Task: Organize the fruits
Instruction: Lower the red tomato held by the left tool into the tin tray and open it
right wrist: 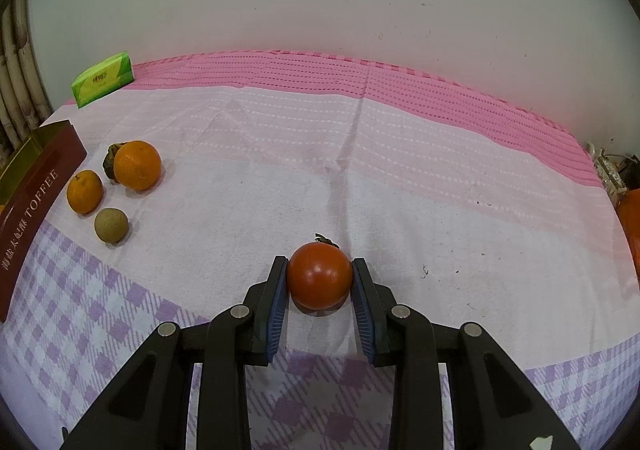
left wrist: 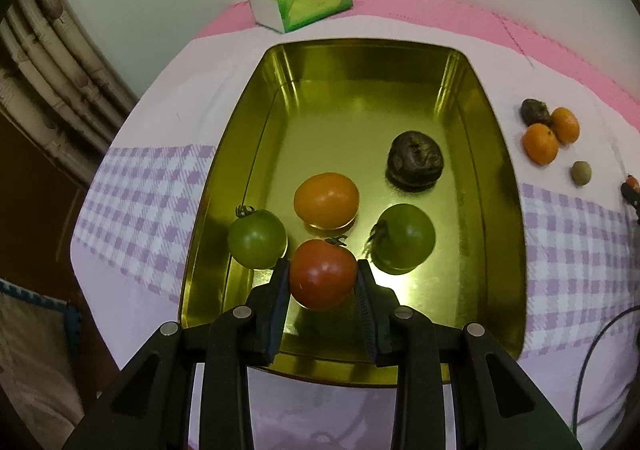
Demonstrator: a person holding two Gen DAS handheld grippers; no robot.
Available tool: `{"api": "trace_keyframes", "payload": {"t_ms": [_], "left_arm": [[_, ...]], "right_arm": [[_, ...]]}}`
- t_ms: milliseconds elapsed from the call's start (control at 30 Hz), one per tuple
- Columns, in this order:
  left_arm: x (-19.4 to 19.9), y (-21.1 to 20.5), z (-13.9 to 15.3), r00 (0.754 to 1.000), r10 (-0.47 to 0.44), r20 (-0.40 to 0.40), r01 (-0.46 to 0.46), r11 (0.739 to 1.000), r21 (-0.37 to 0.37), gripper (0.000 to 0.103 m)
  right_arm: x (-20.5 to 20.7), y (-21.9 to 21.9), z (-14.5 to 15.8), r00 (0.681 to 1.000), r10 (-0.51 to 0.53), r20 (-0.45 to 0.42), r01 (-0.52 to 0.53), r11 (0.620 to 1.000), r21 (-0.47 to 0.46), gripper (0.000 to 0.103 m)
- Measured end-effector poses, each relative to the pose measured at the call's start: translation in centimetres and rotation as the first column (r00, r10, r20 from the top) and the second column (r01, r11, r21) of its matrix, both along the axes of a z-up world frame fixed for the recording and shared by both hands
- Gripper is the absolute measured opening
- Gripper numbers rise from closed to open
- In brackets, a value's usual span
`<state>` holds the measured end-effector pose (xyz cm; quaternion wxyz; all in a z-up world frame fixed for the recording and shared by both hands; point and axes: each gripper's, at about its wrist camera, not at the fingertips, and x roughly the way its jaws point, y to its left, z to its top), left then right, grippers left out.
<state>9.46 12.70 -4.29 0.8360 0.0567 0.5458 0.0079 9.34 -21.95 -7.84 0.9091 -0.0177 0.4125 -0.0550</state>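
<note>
Two fisheye views look along black two-finger grippers over a table covered by a cloth (right wrist: pixel 400 154): pink at the far edge, pale in the middle, purple-and-white check nearest the cameras. A plain pale wall stands behind it. A green tissue box (left wrist: pixel 302 1) sits at the far left of the cloth.

In the left wrist view, a gold metal tray (left wrist: pixel 496 154) lies lengthwise ahead. The left gripper (left wrist: pixel 323 270) is closed on a red tomato (left wrist: pixel 323 275), its two pads pressing the tomato's sides above the near part of the tray; whether the tomato touches the tray floor cannot be told. Just beyond lie an orange tomato (left wrist: pixel 326 200), a green tomato (left wrist: pixel 258 238) to the left, another green tomato (left wrist: pixel 404 239) to the right, and a dark wrinkled fruit (left wrist: pixel 415 159) farther back.

In the right wrist view, the right gripper (right wrist: pixel 320 274) is closed on a second red tomato (right wrist: pixel 320 275), held low over the cloth. Well off to its left, near the tray's red side, sit two oranges (right wrist: pixel 137 165), a dark fruit (right wrist: pixel 109 160) behind them, and a small brownish-green fruit (right wrist: pixel 111 225).
</note>
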Motion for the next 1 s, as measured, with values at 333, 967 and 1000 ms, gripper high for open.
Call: {"api": "trace_keyframes", "payload": {"t_ms": [333,967,1000], "left_arm": [[1.1,0.2,-1.5,0.997,0.004,-0.072,-0.004,1.000,-0.005,0.033],[0.5,-0.1,0.0,1.000,-0.013,-0.016,0.013,1.000,-0.001,0.050],[0.4,-0.1,0.5,1.000,-0.014,0.004,0.014,1.000,0.000,0.050]], "right_arm": [[-0.1,0.0,0.0,1.000,-0.001,0.001,0.001,1.000,-0.008,0.029],[-1.1,3.1,3.0,0.997,0.063,0.035,-0.065,0.995,0.081,0.028],[-1.1,4.0,3.4,0.995,0.085,0.042,-0.089,0.992,0.090,0.028]]}}
